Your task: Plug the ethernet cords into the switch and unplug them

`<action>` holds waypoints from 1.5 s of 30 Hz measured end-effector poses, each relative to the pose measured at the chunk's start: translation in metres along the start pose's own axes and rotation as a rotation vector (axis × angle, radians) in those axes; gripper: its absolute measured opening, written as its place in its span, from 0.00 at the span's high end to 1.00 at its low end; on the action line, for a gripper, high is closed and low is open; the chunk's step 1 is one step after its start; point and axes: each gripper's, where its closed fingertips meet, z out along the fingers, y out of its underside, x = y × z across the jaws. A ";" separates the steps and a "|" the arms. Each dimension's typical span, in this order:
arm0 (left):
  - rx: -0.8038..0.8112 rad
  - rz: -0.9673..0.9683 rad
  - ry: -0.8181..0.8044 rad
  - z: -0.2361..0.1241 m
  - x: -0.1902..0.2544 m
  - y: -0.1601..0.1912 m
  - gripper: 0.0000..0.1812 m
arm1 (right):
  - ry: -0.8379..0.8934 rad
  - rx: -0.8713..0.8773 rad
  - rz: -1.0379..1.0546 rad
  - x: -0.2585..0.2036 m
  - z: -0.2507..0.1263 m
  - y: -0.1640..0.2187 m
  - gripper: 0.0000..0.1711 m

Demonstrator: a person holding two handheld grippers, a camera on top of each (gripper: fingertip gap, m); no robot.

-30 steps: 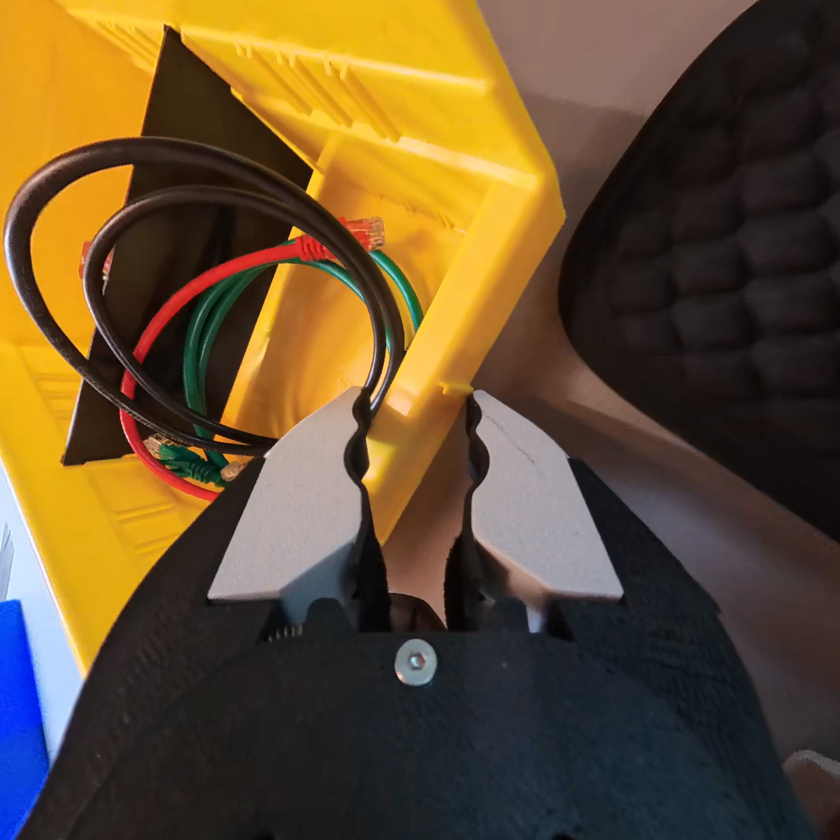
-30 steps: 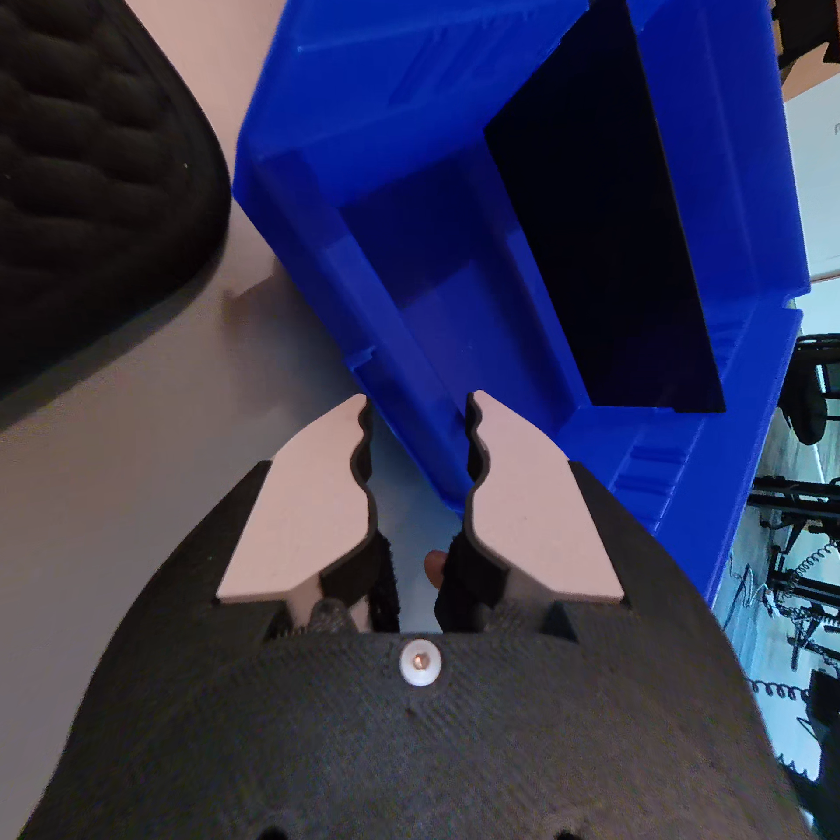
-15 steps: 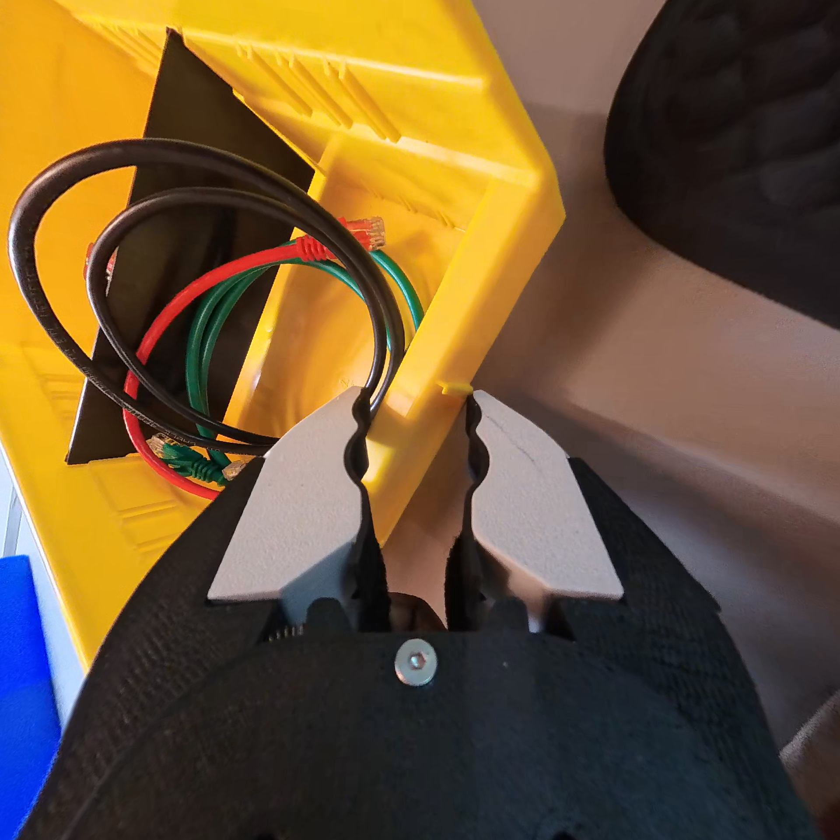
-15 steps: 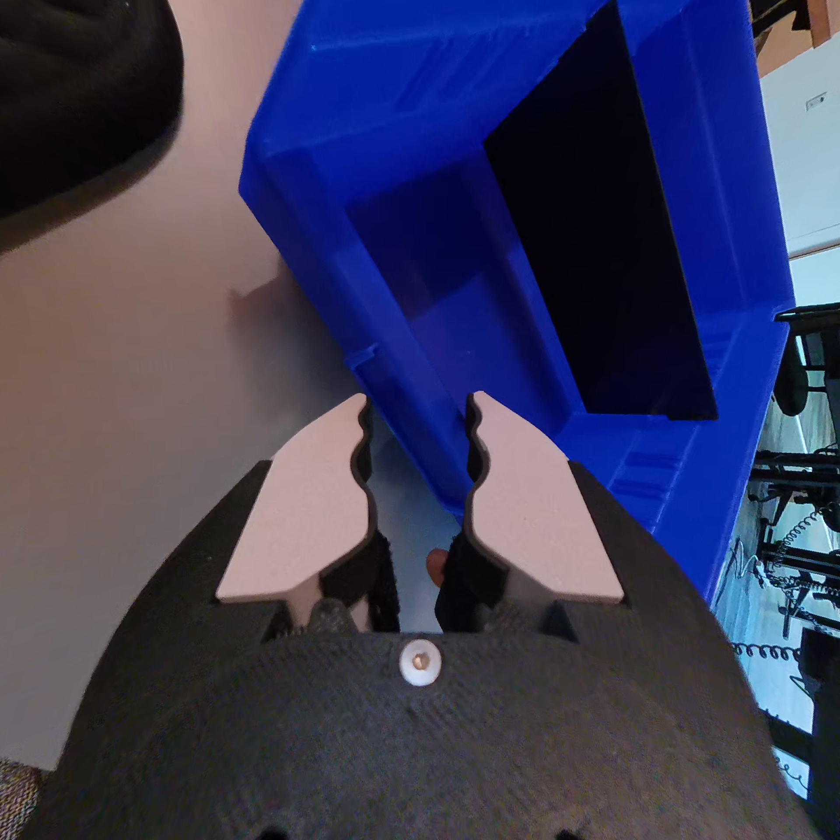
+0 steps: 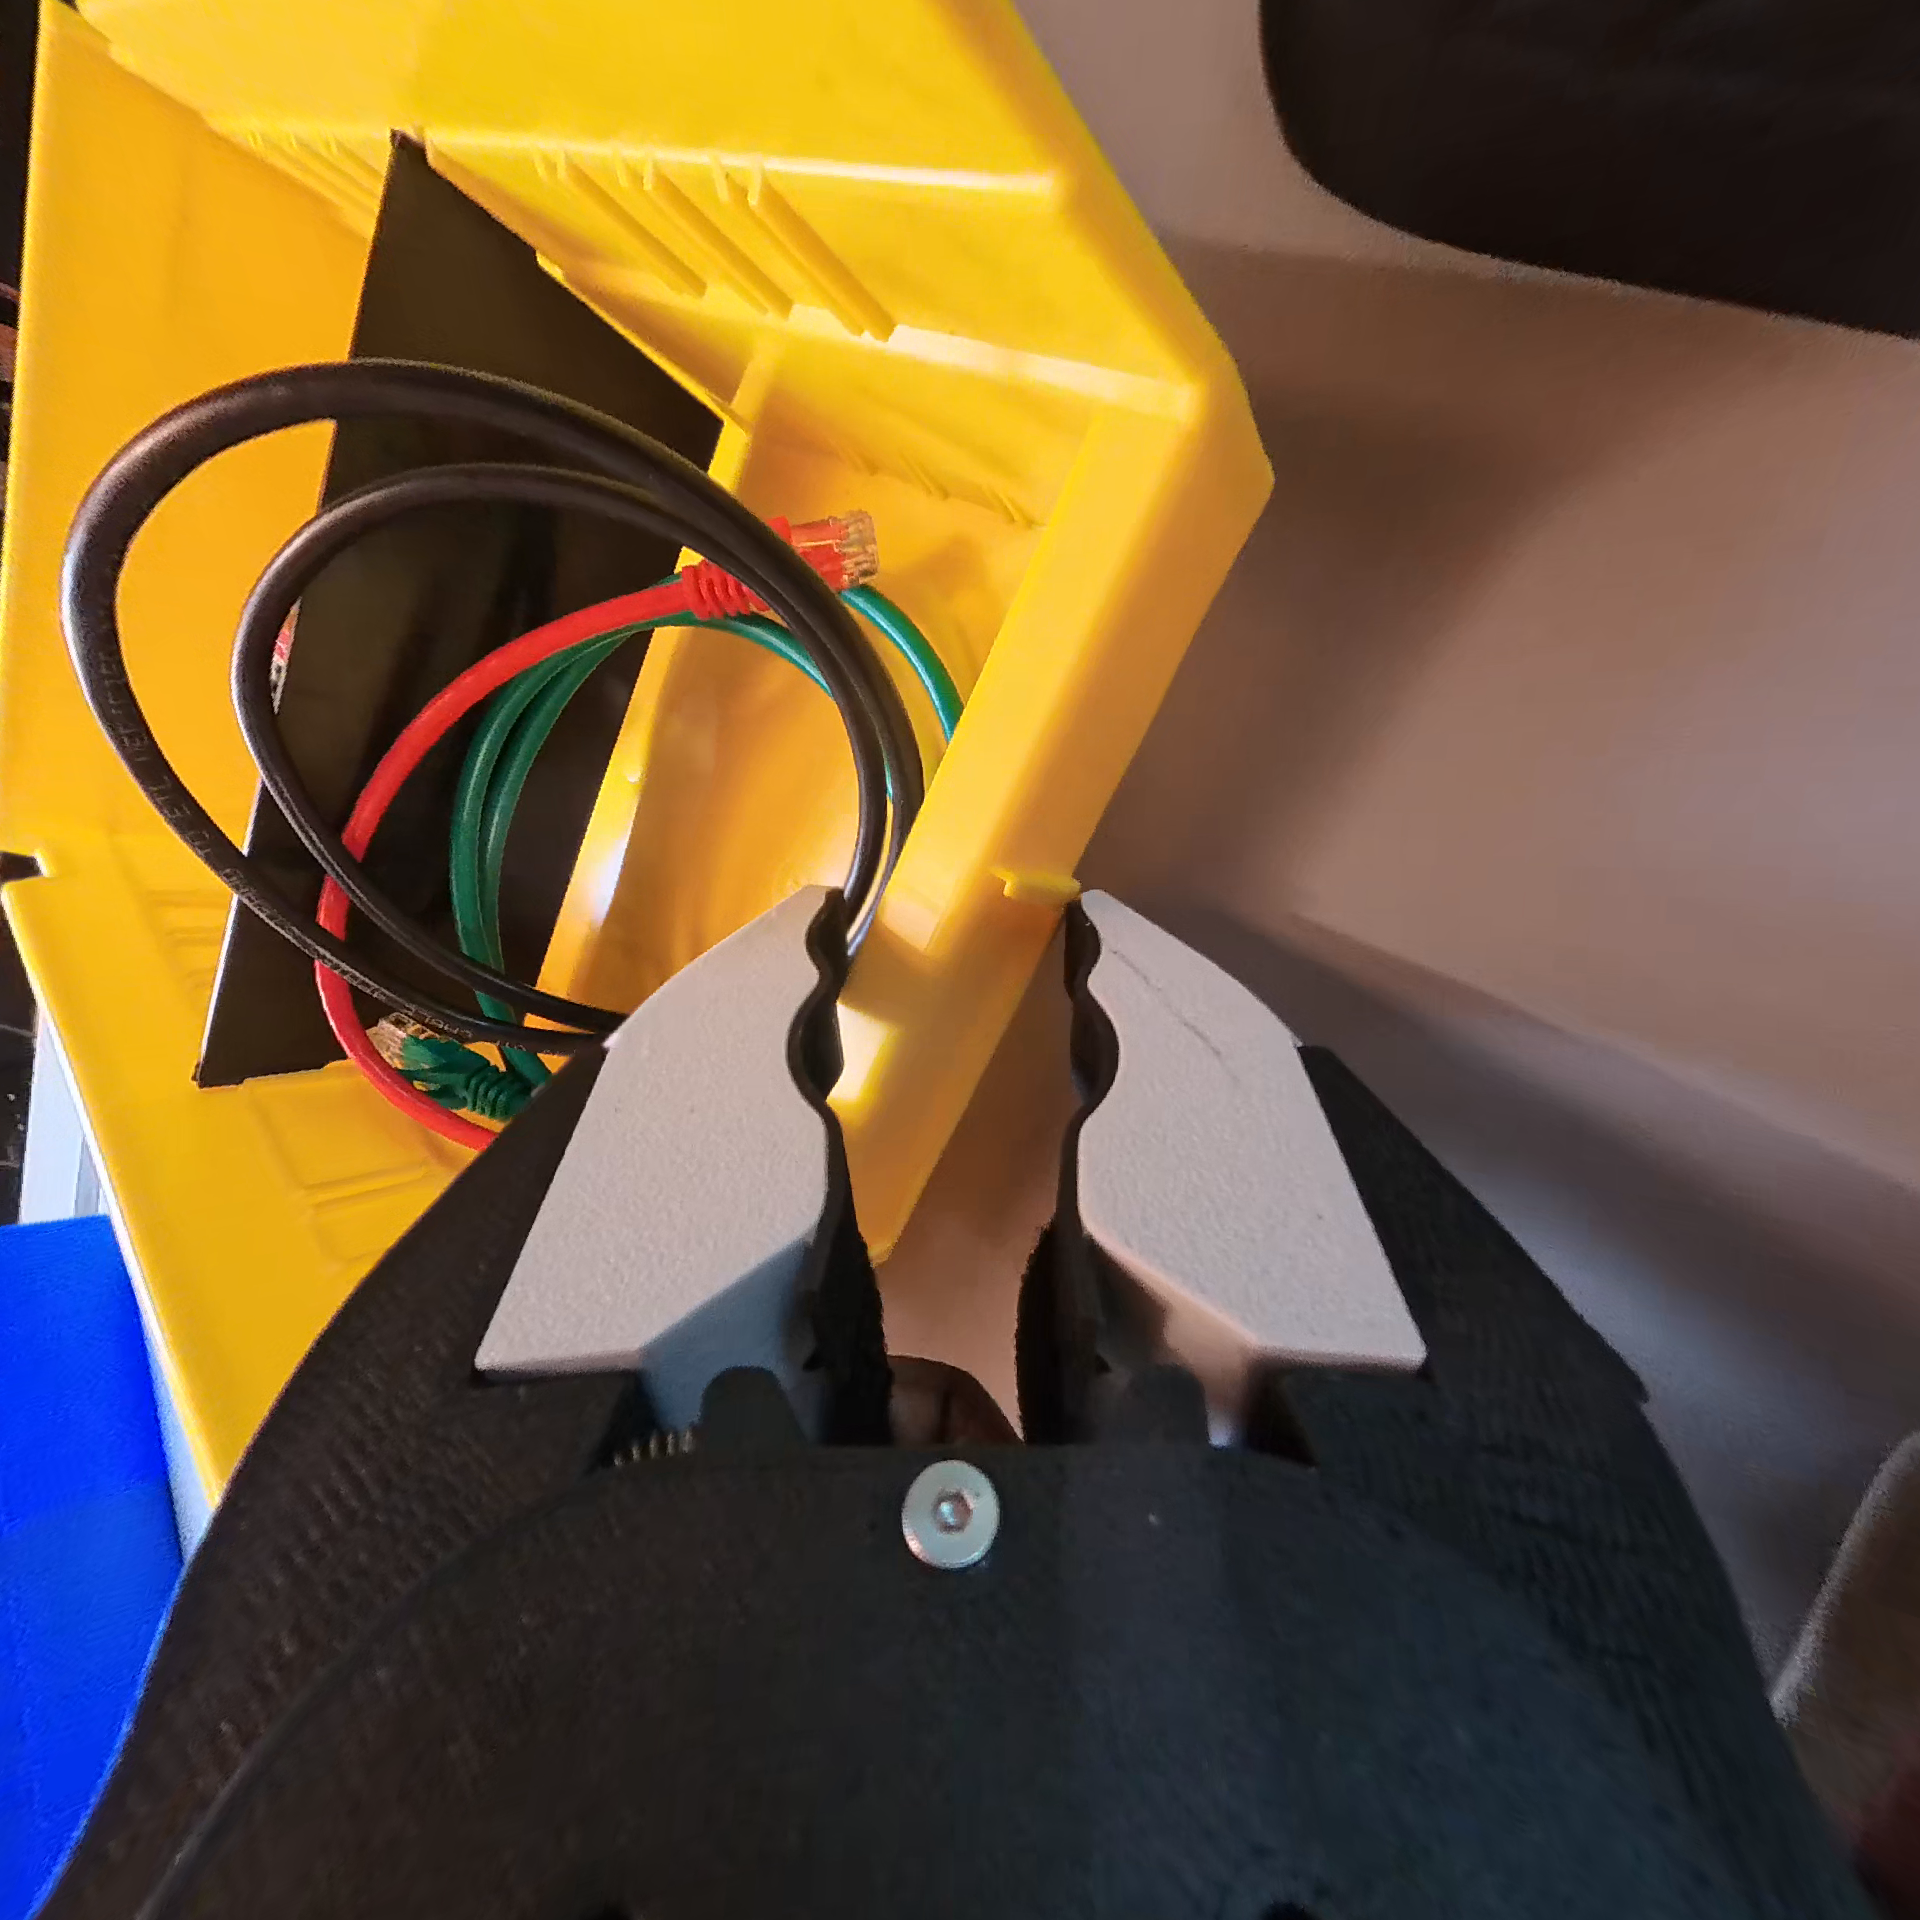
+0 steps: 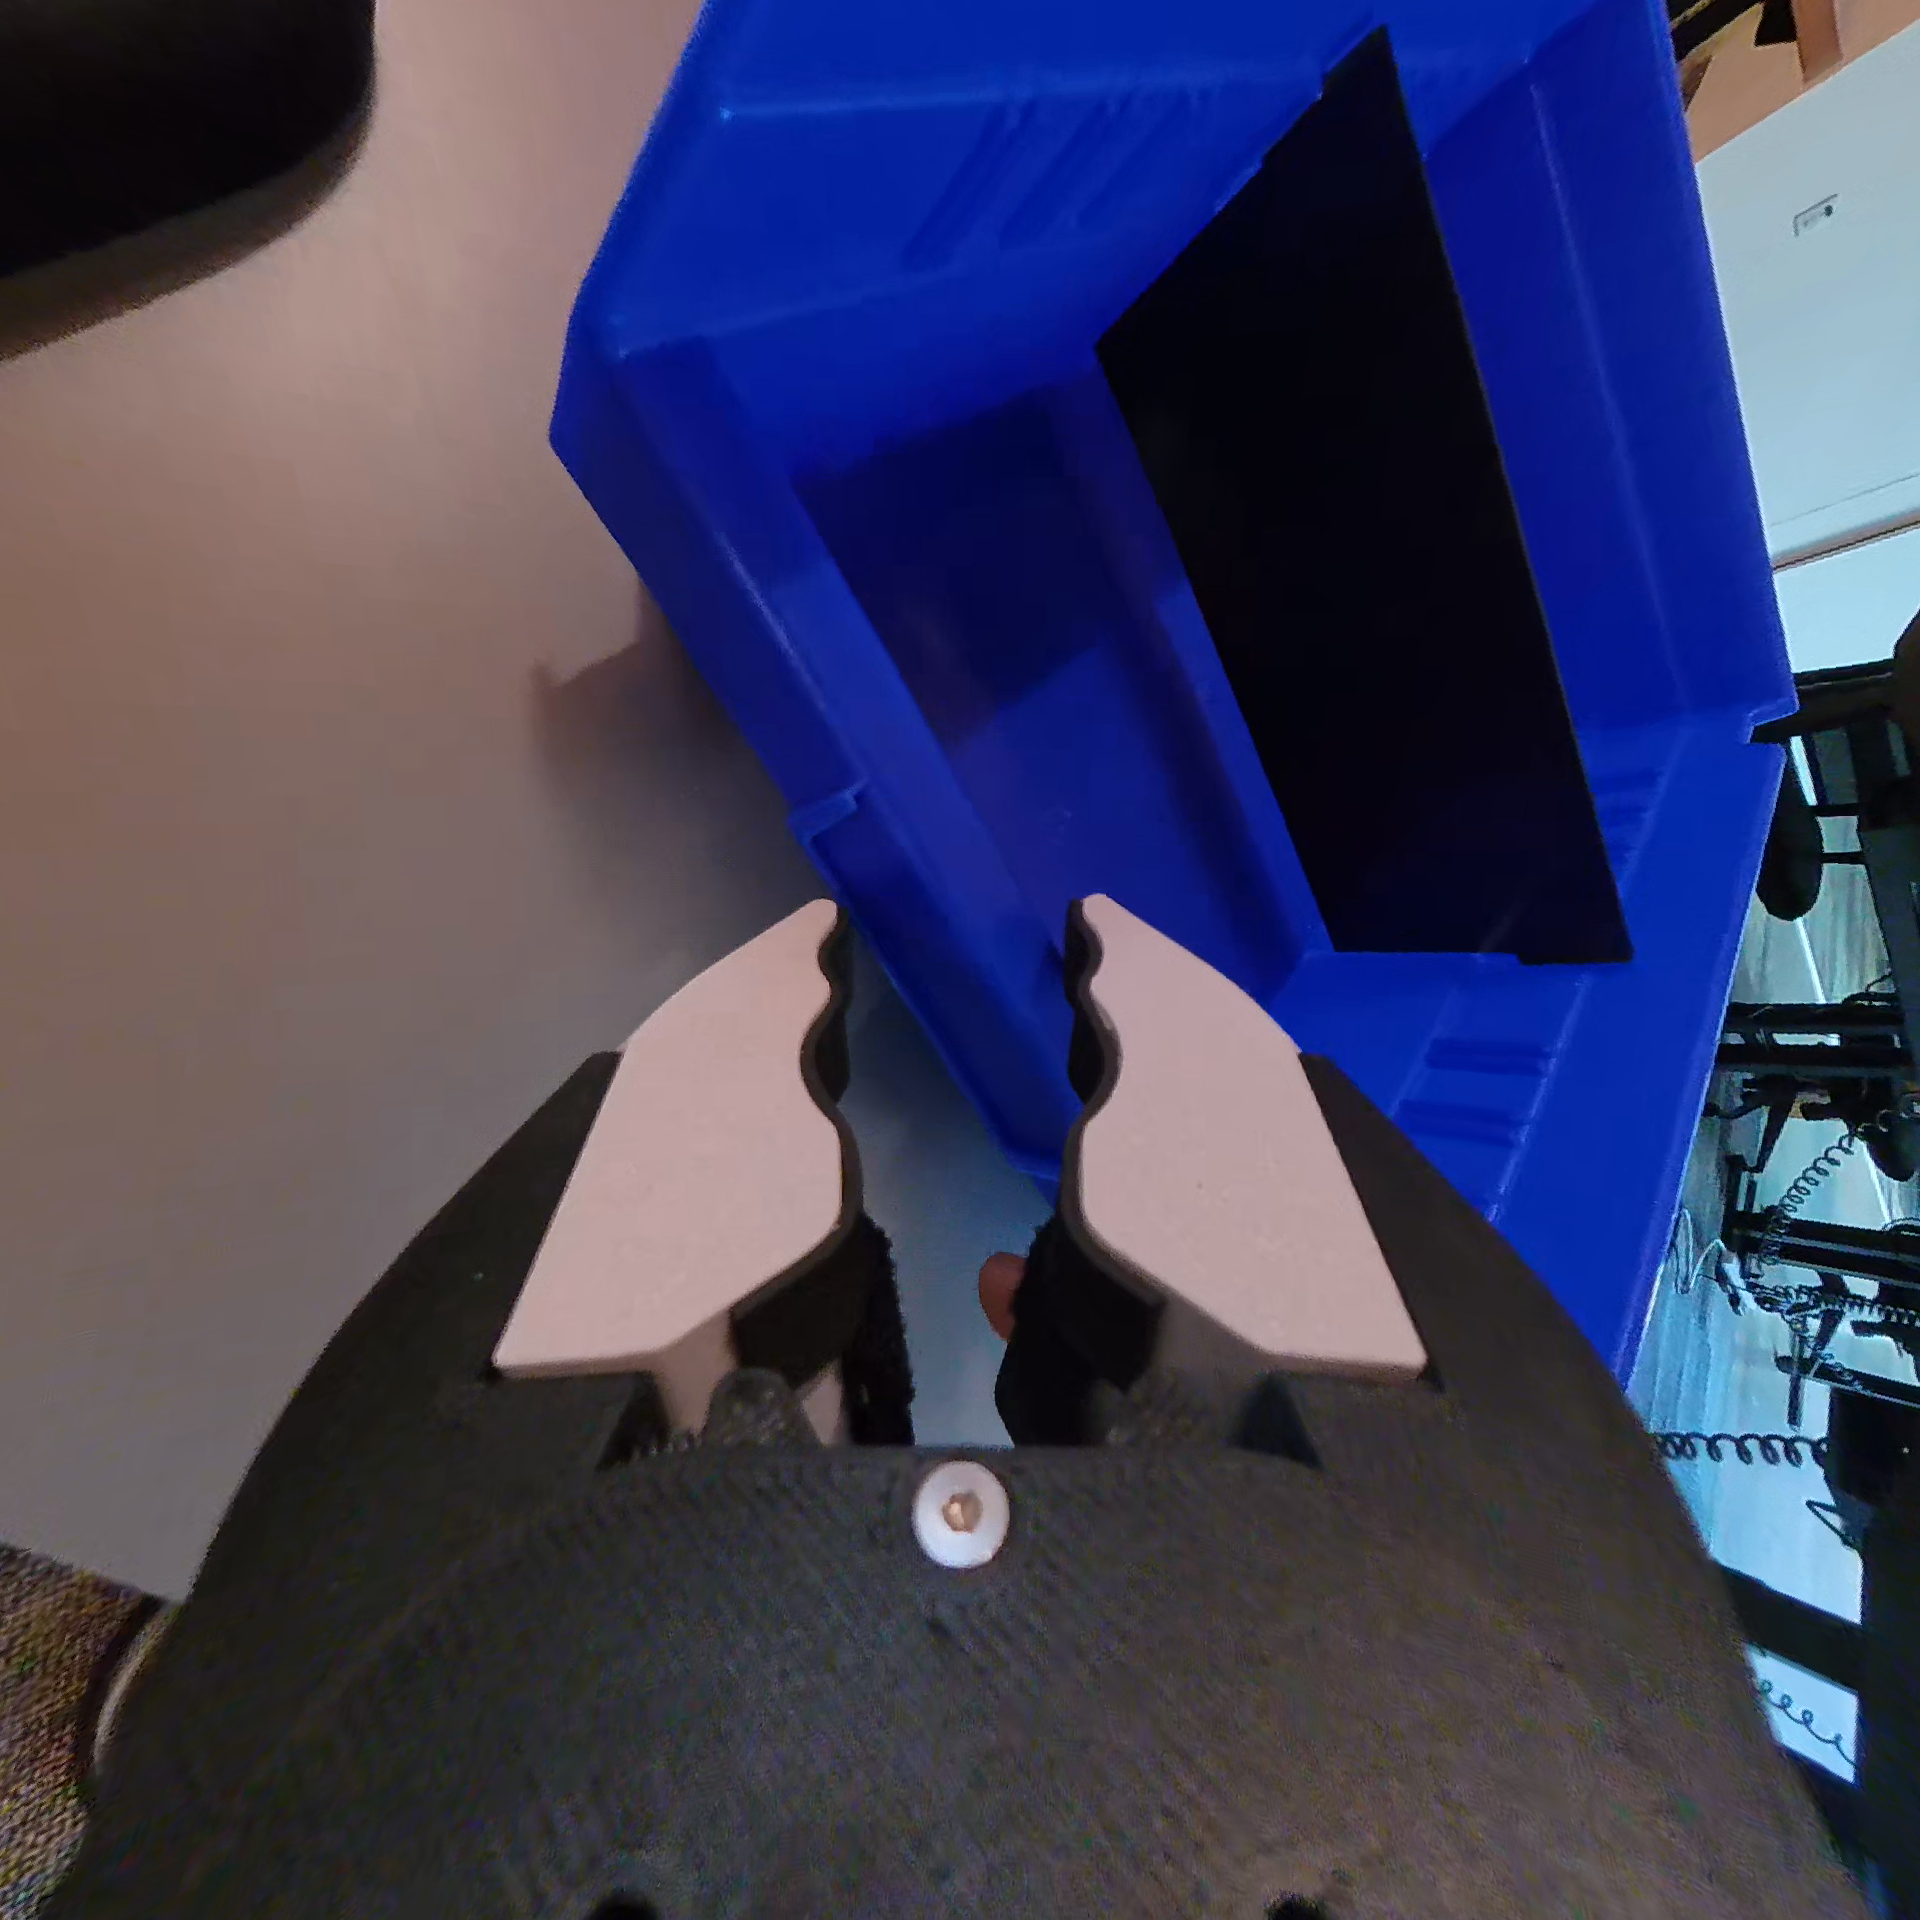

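My left gripper (image 5: 951, 914) is shut on the front corner wall of a yellow bin (image 5: 1091, 644). Inside the bin lie a coiled black ethernet cord (image 5: 135, 675), a red cord (image 5: 499, 665) and a green cord (image 5: 488, 769), next to a black divider (image 5: 436, 364). My right gripper (image 6: 954, 920) is shut on the side wall of a blue bin (image 6: 883, 208). That bin holds only a black divider (image 6: 1351, 571). No switch is in view.
Both bins rest on a grey table (image 5: 1507, 727). A black quilted pad (image 5: 1610, 135) lies at the far side; it also shows in the right wrist view (image 6: 156, 125). The blue bin's edge (image 5: 62, 1507) shows left of the yellow bin. Chairs and stands (image 6: 1849, 1039) are beyond the table. One gripper's finger ends stand about 70 centimetres off the other's.
Both grippers have drawn back from the black pad with their bins, which keep their place between the fingers. The pad has slid toward the top edge of both views.
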 end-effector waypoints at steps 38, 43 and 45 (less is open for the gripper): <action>0.401 -0.883 -0.218 -0.059 -0.115 -0.079 0.58 | 0.126 0.745 0.185 -0.004 -0.111 -0.132 0.50; 0.472 -0.878 -0.390 -0.066 -0.112 -0.087 0.44 | 0.247 0.675 0.386 0.019 -0.083 -0.136 0.15; 0.460 -0.877 -0.490 -0.074 -0.108 -0.083 0.34 | 0.359 0.623 0.526 0.039 -0.080 -0.123 0.15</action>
